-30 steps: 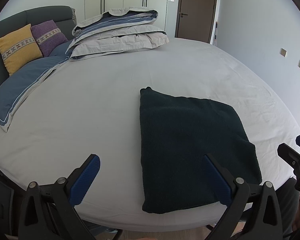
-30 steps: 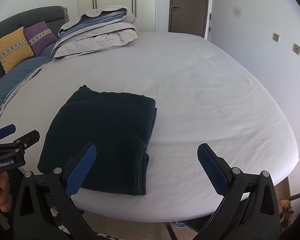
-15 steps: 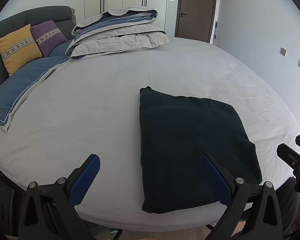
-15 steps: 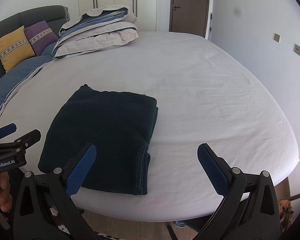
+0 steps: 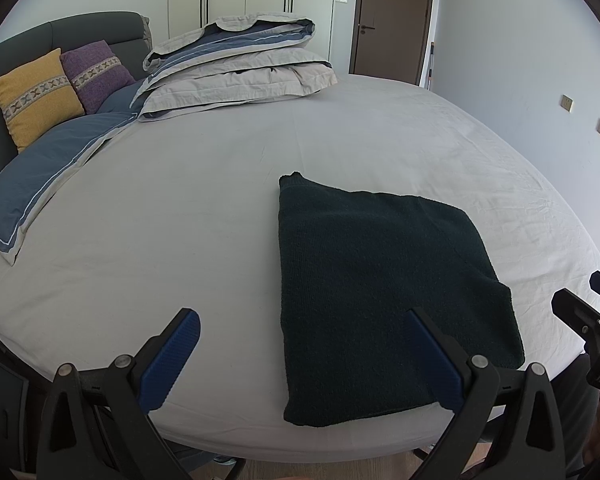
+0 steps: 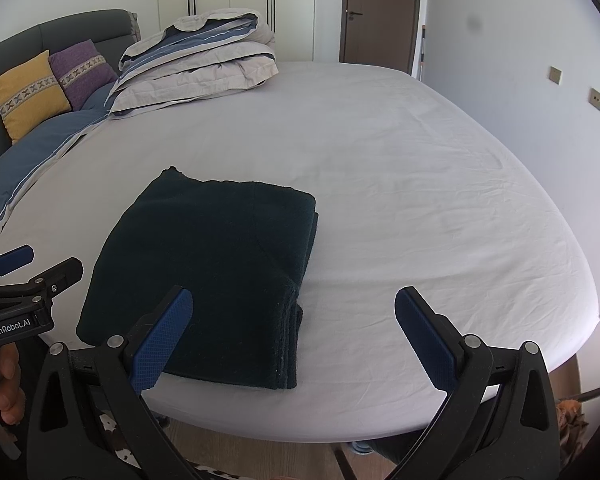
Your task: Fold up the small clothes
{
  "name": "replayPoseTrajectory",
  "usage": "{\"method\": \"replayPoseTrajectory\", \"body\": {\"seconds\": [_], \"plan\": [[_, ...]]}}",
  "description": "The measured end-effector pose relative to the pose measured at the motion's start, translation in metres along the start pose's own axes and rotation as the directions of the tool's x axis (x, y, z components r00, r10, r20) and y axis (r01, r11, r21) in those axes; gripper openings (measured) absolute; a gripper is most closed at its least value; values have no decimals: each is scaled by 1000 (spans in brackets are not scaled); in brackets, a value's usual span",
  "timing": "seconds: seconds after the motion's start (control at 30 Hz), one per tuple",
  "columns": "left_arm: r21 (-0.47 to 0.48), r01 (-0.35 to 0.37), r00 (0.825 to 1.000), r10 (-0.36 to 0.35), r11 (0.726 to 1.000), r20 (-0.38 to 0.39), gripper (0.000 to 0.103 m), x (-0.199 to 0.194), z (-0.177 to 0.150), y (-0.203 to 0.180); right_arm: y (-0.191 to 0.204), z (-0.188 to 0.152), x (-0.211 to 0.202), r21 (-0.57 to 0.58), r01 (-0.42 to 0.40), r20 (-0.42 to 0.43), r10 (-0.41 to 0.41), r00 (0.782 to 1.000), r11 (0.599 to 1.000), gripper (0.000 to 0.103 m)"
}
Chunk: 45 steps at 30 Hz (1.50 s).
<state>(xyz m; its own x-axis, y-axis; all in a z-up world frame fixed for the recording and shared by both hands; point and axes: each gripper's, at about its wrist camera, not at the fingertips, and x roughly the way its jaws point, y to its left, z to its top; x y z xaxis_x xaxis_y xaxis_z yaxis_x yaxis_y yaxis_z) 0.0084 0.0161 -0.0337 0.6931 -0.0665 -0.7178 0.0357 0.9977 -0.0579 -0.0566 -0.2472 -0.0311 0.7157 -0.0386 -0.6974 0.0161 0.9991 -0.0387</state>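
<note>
Folded dark garment laid near the front edge of the bed, both claws spread wide and empty.

The dark green garment (image 5: 380, 292) is seen folded into a rectangle, its long axis running from the bed's near edge away toward the folded duvet (image 5: 240, 68). It is found ahead of the left claw (image 5: 300, 356), under the right-hand finger, and beneath the left-hand finger of the right claw (image 6: 292, 336); stacked layer edges are shown on its right side. Bare white bed sheet (image 6: 420, 184) is left open to the right and beyond, while pillows (image 5: 36, 84) are kept well apart at far left.
</note>
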Motion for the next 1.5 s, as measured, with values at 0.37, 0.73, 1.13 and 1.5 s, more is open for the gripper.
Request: {"method": "replayPoseTrajectory", "body": {"seconds": [0.37, 0.73, 1.13, 1.5], "plan": [[2, 0, 1000, 0, 1000, -1, 103, 1, 0, 0, -2, -1, 3, -2, -5, -4, 5, 1000, 1000, 103], [2, 0, 1000, 0, 1000, -1, 103, 1, 0, -1, -2, -1, 3, -2, -6, -4, 5, 1000, 1000, 103], [4, 2, 1000, -2, 1000, -3, 103, 3, -2, 0, -3, -2, 5, -5, -7, -7, 7, 1000, 1000, 103], [6, 2, 1000, -2, 1000, -3, 103, 4, -4, 0, -4, -4, 8, -10, -13, -11, 13, 1000, 1000, 103]]}}
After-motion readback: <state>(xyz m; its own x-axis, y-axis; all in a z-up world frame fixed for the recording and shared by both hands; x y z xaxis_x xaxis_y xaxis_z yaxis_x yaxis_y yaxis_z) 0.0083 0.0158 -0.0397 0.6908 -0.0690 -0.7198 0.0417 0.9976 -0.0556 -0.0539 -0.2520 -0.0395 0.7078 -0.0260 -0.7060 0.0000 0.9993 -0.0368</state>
